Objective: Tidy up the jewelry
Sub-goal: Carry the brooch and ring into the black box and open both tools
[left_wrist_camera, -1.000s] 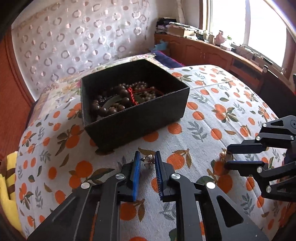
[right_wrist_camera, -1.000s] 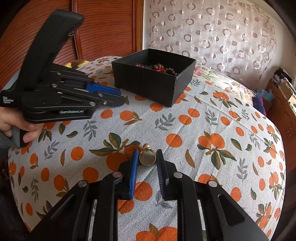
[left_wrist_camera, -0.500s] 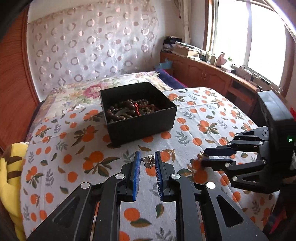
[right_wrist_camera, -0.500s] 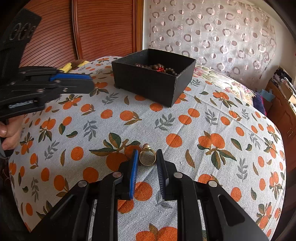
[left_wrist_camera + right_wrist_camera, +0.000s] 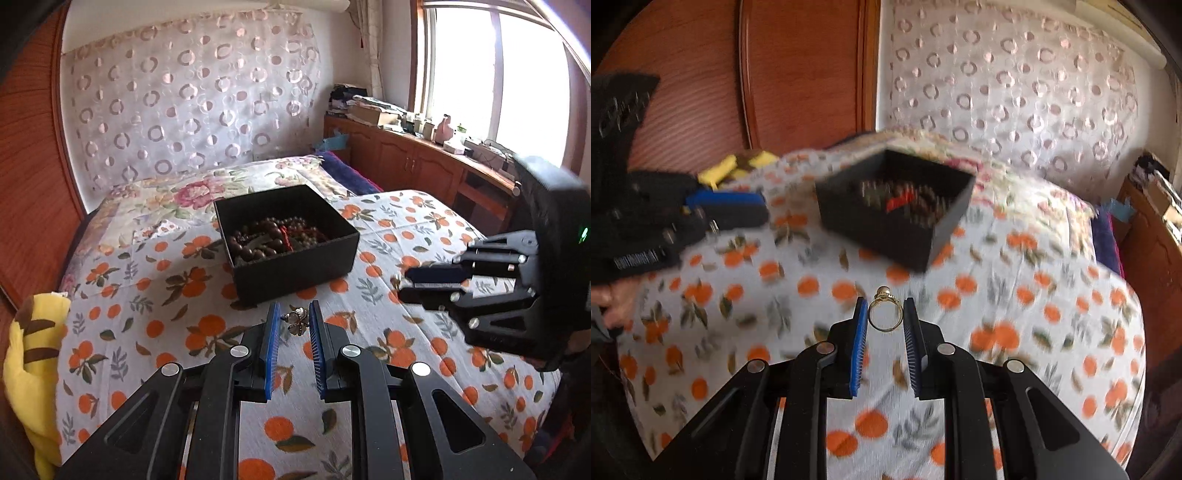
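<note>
The jewelry is in three places as I read it: a small floral piece [image 5: 295,322] pinched in my left gripper [image 5: 293,325], a gold ring [image 5: 884,311] pinched in my right gripper [image 5: 885,314], and a heap of dark beads [image 5: 275,240] with a red cord lying in the black box [image 5: 295,267].

Going left to right in the left wrist view, a yellow plush [image 5: 31,354] hangs at the left edge of the bed [image 5: 147,314]. My left blue pads [image 5: 272,325] press the floral piece between them, lifted above the orange-print cover. Behind it the open box sits near the middle of the bed, towards its far edge. To the right, my right gripper hangs above the cover near the right edge, its fingers close together with a glint of gold at their tips.

In the right wrist view, which is blurred, the left gripper [image 5: 731,210] sits at the left, level with the box [image 5: 897,214]. The ring stands upright between my blue pads [image 5: 910,325], its pearl-like bead on top, held off the cover in front of the box.
</note>
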Action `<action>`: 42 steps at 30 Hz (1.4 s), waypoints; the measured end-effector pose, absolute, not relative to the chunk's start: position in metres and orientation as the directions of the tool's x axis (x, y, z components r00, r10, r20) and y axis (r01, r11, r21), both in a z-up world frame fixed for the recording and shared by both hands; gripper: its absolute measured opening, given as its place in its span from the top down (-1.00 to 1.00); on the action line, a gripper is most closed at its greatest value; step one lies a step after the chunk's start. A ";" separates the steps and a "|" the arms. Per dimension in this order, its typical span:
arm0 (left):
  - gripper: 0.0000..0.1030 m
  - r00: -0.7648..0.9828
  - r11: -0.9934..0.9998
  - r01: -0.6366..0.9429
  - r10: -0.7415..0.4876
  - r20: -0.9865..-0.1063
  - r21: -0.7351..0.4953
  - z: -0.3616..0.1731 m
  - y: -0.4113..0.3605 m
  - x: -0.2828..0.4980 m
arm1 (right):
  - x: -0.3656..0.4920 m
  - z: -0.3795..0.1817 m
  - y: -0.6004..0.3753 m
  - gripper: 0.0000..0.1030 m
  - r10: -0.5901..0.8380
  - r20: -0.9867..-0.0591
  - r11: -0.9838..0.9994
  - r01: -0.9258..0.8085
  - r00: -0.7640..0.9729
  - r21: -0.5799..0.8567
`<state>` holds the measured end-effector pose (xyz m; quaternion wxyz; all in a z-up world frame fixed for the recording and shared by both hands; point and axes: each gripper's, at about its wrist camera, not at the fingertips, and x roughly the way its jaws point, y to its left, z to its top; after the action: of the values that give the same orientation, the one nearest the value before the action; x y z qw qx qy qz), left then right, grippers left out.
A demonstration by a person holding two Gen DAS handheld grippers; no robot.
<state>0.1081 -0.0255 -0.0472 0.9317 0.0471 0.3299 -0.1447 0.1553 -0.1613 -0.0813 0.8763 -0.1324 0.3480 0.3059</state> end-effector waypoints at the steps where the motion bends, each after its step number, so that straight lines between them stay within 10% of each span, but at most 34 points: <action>1: 0.71 0.742 0.955 0.298 -0.236 -0.627 -0.007 -0.046 -0.025 0.111 | 0.159 -0.075 -0.159 0.58 0.450 -0.681 0.775 -0.632 0.577 -0.023; 32: 0.71 0.745 0.970 0.242 -0.194 -0.639 -0.013 -0.035 -0.024 0.219 | 0.246 -0.052 -0.151 0.55 0.514 -0.622 0.787 -0.613 0.590 0.070; 42: -0.50 0.777 0.978 0.208 -0.159 -0.609 0.010 -0.028 -0.026 0.198 | 0.218 -0.046 -0.174 0.39 0.462 -0.604 0.836 -0.547 0.649 0.051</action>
<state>0.1976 -0.0262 -0.0283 0.9419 0.0385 0.3191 -0.0974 0.2176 -0.1739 -0.0463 0.9056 -0.0678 0.3128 0.2783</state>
